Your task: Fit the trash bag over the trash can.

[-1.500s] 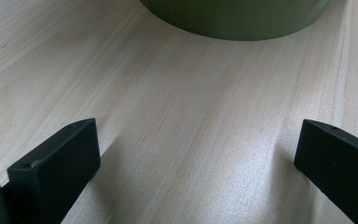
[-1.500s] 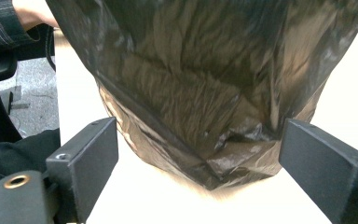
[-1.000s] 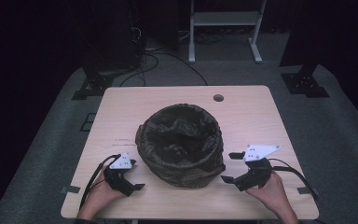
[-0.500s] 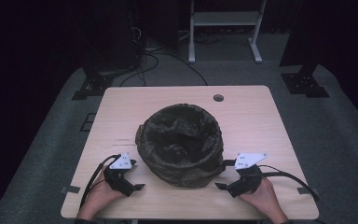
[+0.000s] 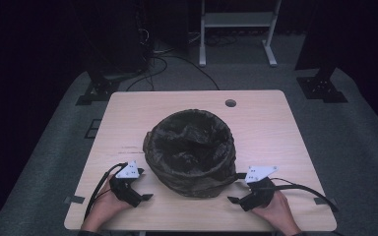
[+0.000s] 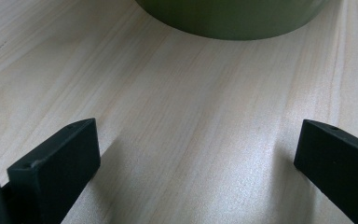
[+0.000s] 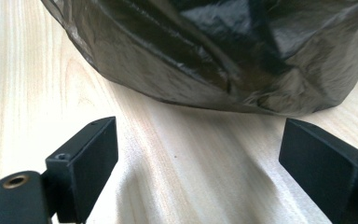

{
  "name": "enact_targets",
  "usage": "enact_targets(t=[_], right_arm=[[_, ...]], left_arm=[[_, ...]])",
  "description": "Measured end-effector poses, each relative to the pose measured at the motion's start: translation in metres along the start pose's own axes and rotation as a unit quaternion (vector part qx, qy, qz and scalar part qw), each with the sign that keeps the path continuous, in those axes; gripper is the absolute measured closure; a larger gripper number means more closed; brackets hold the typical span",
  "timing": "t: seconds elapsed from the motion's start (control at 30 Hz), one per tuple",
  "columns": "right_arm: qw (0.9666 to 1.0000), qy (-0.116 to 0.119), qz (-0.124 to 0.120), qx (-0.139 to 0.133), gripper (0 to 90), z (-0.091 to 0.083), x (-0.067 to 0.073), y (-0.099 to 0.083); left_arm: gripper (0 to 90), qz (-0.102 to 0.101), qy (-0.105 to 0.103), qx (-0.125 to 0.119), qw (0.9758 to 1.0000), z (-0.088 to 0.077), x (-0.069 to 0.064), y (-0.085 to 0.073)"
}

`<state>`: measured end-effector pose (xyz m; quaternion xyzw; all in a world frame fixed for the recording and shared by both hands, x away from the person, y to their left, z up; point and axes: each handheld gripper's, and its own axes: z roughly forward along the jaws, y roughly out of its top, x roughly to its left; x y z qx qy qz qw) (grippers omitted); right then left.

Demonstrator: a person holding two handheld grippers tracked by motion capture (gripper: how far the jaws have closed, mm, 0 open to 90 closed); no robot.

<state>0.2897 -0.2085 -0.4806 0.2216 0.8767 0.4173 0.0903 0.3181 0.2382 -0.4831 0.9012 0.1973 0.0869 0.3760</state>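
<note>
A round bin (image 5: pixel 192 147) lined with a crumpled dark plastic bag stands in the middle of the pale wooden table (image 5: pixel 128 118). My left gripper (image 5: pixel 145 186) rests low at the bin's near left side, its jaws wide apart with nothing between them. In the left gripper view, the left gripper (image 6: pixel 198 135) faces the bin's green base (image 6: pixel 233 18) across bare wood. My right gripper (image 5: pixel 235 188) sits at the bin's near right side, open and holding nothing. In the right gripper view, the right gripper (image 7: pixel 200 133) points at the bag's glossy overhang (image 7: pixel 214 51), a short way off.
A round cable hole (image 5: pixel 230 103) is set in the table's far side. Small tape marks (image 5: pixel 74 199) sit near the front corners. Grey carpet surrounds the table, with black stand feet (image 5: pixel 93 91) and a white frame (image 5: pixel 236 19) behind it.
My right gripper has come down and moved left, closer to the bin's lower right side. The left gripper and the bin have stayed where they were.
</note>
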Motion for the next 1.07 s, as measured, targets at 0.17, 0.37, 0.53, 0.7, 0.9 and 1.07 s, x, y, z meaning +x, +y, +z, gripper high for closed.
enact_targets(t=[0.17,0.37,0.53,0.7,0.9,1.07], right_arm=[[0.9999,-0.007,-0.002,0.009,10.2,0.0025,0.0011,-0.0019],[0.9995,-0.014,0.003,0.029,12.1,0.0056,-0.0001,-0.0025],[0.9994,-0.017,0.002,0.029,11.9,0.0055,-0.0004,-0.0026],[0.9994,-0.018,0.002,0.030,11.8,0.0056,-0.0003,-0.0026],[0.9994,-0.018,0.002,0.030,11.8,0.0056,-0.0003,-0.0026],[0.9994,-0.019,0.003,0.029,11.8,0.0055,-0.0002,-0.0027]], left_arm=[[0.0,0.001,-0.001,0.000,1.0000,0.0000,0.0000,0.0000],[0.0,0.001,-0.001,0.000,1.0000,0.0000,-0.0001,0.0000],[0.0,0.002,-0.001,0.001,1.0000,-0.0001,-0.0001,0.0000],[0.0,0.003,-0.001,0.001,1.0000,0.0000,-0.0001,0.0000],[0.0,0.002,0.000,0.000,1.0000,0.0000,-0.0003,0.0000],[0.0,-0.009,0.010,0.000,0.9999,-0.0006,-0.0019,-0.0006]])
